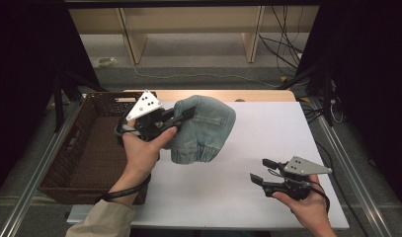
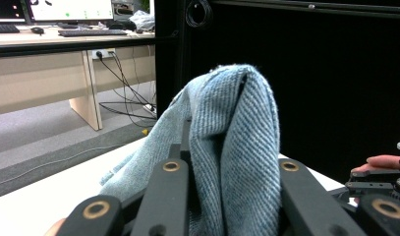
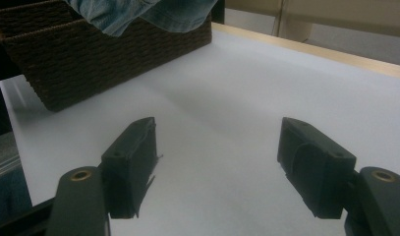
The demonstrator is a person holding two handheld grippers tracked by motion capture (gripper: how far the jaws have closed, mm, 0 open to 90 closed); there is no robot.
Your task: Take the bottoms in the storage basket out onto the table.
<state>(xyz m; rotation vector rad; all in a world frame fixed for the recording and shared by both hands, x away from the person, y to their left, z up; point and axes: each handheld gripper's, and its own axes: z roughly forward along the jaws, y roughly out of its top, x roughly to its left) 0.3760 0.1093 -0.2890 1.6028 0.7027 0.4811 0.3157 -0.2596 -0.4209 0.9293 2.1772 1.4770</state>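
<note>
High view showed the left gripper [image 1: 184,114] clamped on a bunched pair of light blue denim jeans [image 1: 203,129], the jaws pinching a thick fold of the cloth while the rest hung below them, lifted above the white table [image 1: 248,148]. Left gripper view bore this out: the denim rose in a ridge between the two black jaws and draped down over them, so the grip looked deep and firm rather than a nip at an edge. The right gripper [image 1: 259,170] had its jaws standing wide with nothing between them, held low over the bare table well to the right of the jeans and nearer the person than they were; right gripper view looked along those parted jaws across the white surface towards the jeans [image 3: 138,12], which hung in front of the brown woven basket [image 3: 89,54]. That basket [image 1: 85,148] sat just to the left of the jeans, at the table's left edge, and as far as could be seen it held nothing. As a judgement, the step in hand was the carry: the garment had been picked up and was hanging beside the basket, not yet over it. The next move probably called for swinging the bundle leftward over the basket's near wall, high enough that the trailing cloth cleared the rim, then parting the jaws above the middle; the free gripper might tuck in any overhang.
</note>
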